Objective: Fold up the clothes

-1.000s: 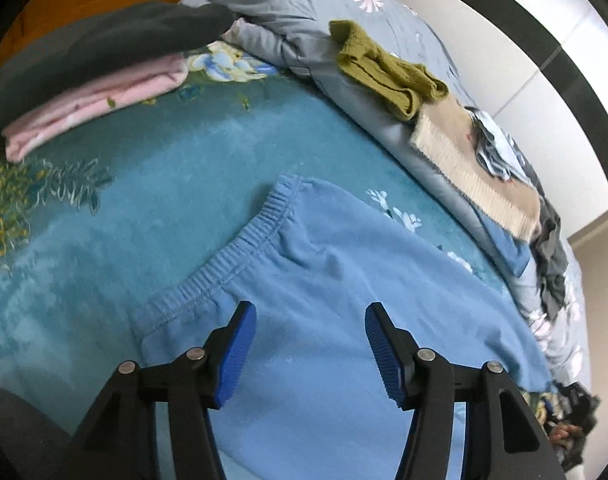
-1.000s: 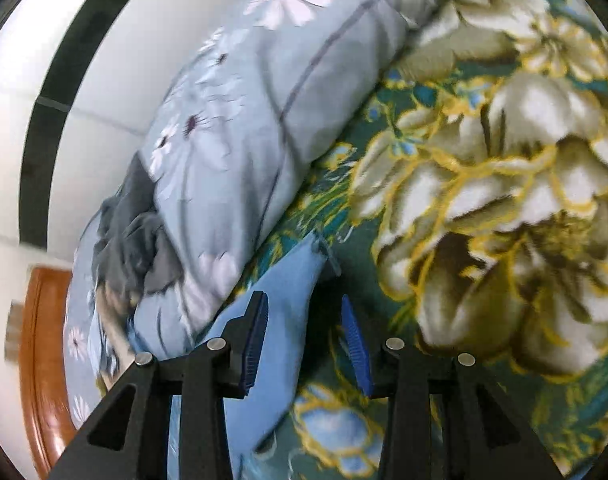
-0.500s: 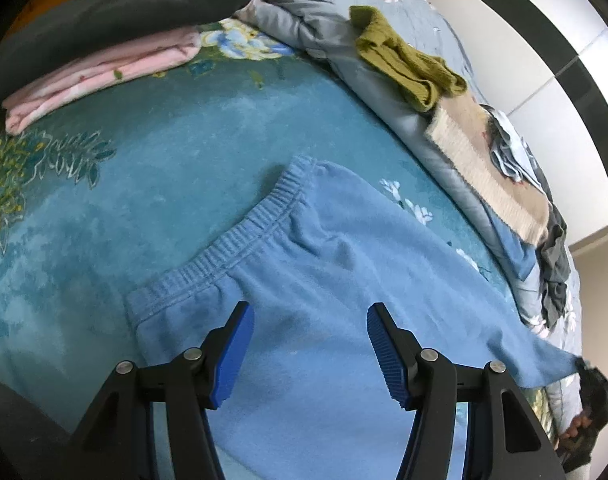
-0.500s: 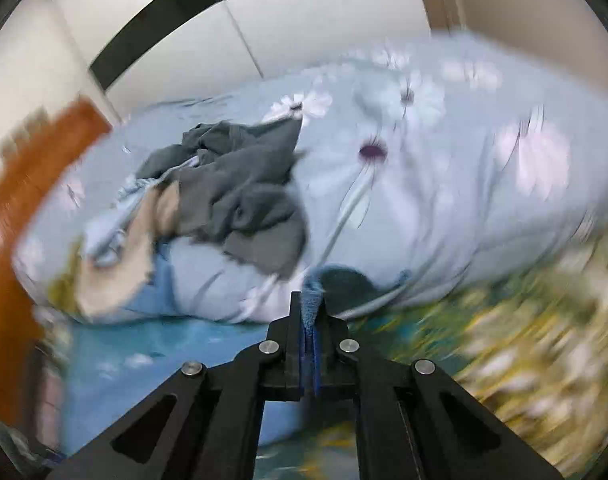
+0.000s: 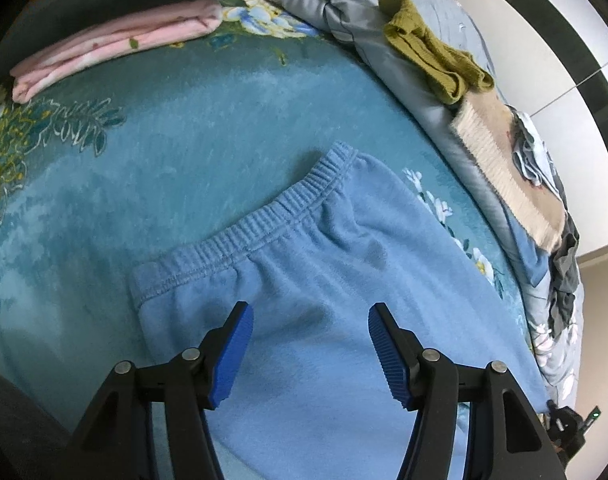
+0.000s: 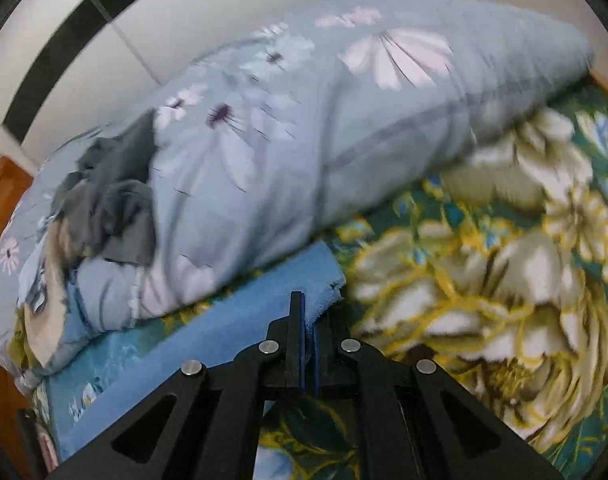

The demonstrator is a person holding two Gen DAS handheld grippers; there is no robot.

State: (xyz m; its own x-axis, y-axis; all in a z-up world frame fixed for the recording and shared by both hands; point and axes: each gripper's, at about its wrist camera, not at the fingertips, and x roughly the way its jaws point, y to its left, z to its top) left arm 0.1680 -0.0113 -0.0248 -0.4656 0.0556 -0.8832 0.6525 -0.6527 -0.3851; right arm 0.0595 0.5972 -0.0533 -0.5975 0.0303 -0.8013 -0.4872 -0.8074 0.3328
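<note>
Right tongs [image 6: 305, 320] are pinching the leg end of the blue sweatpants [image 5: 331, 320], pads clamped tight on the cuff edge after just closing on it. Left tongs [image 5: 309, 352] are standing wide over the pants below the waistband [image 5: 248, 240], nothing betw. the pads, not gripping.

Pants are lying flat on the teal blanket [image 5: 164, 128], waistband toward the folded pink garment [image 5: 116, 40], leg running off toward the rolled duvet [image 6: 343, 120].

Risks: grip is taking only a thin bit of cuff, so it's prob. going to slip if pulled fast. With the left not pinning the waist, the whole garment is likely sliding along instead of folding. The leg is lying right beside the duvet w/ its clothes pile [image 5: 499, 152], so a low sweep could be snagging those.

Room: bare blanket betw. waistband and pink stack is giving good space; the duvet side is tight.
</note>
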